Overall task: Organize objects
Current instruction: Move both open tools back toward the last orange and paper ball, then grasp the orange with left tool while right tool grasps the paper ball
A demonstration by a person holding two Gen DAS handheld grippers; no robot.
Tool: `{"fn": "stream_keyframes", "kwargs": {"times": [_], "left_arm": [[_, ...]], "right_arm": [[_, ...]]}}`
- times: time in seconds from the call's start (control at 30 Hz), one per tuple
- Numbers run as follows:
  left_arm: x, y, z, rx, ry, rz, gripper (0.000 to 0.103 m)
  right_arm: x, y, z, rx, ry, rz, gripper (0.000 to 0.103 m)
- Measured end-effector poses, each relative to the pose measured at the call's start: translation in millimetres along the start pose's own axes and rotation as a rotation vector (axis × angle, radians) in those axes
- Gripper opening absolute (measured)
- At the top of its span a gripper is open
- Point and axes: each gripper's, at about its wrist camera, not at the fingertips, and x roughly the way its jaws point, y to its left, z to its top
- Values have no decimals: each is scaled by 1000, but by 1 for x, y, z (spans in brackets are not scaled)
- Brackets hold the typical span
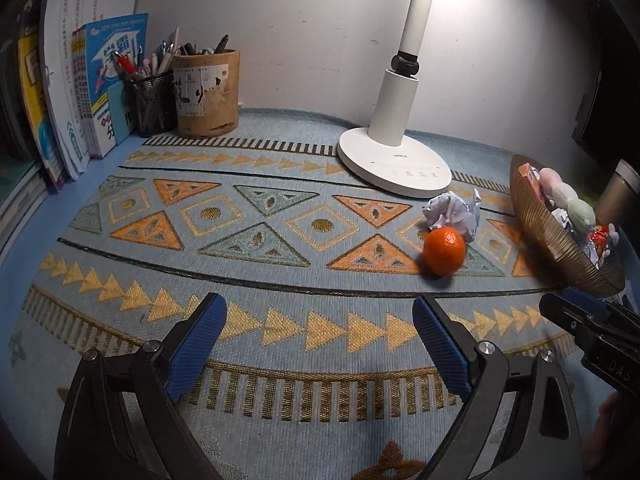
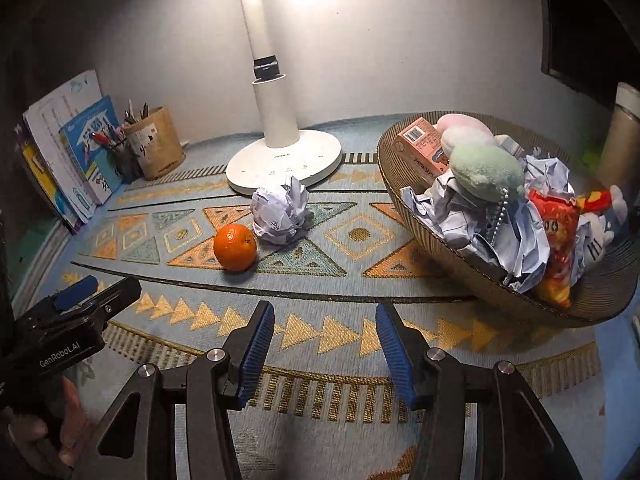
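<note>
Desk lamp (image 1: pixel 400 92) glares overhead; fisheye corners fall dark.

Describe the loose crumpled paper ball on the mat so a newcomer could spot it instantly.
Start at the white desk lamp by the back wall. Just in front of its round base, on the patterned mat, sits the crumpled paper ball, pale lilac-white. A smooth tangerine lies beside it; unlike the crumpled paper in the woven basket, it lies loose.

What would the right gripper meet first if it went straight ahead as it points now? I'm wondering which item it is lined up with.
Probably bare patterned mat. The right gripper, open and empty, points between the orange and the basket; the crumpled paper ball lies slightly left. Depth is uncertain.
</note>
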Motion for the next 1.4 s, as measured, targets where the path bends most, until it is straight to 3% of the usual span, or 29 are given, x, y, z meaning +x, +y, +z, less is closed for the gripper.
{"fn": "stream_keyframes", "kwargs": {"times": [0.23, 0.33, 0.97, 1.07, 1.2, 1.27, 1.4], "left_arm": [[1, -5, -4, 21, -8, 53, 94], [0, -15, -6, 67, -20, 92, 94], [0, -17, -6, 74, -18, 67, 94], [1, -24, -6, 117, 0, 19, 94], [8, -35, 0, 161, 78, -152, 94], [12, -40, 6, 169, 79, -212, 94], [29, -55, 18, 223, 109, -227, 93]], "right_arm": [[19, -8, -7, 39, 22, -25, 51], [17, -8, -8, 36, 12, -35, 59], [18, -6, -8, 34, 17, -21, 60], [22, -9, -2, 59, 43, 31, 60], [27, -6, 24, 145, 52, 137, 59], [33, -1, 41, 169, 53, 176, 60], [59, 10, 64, 177, 83, 180, 59]]}}
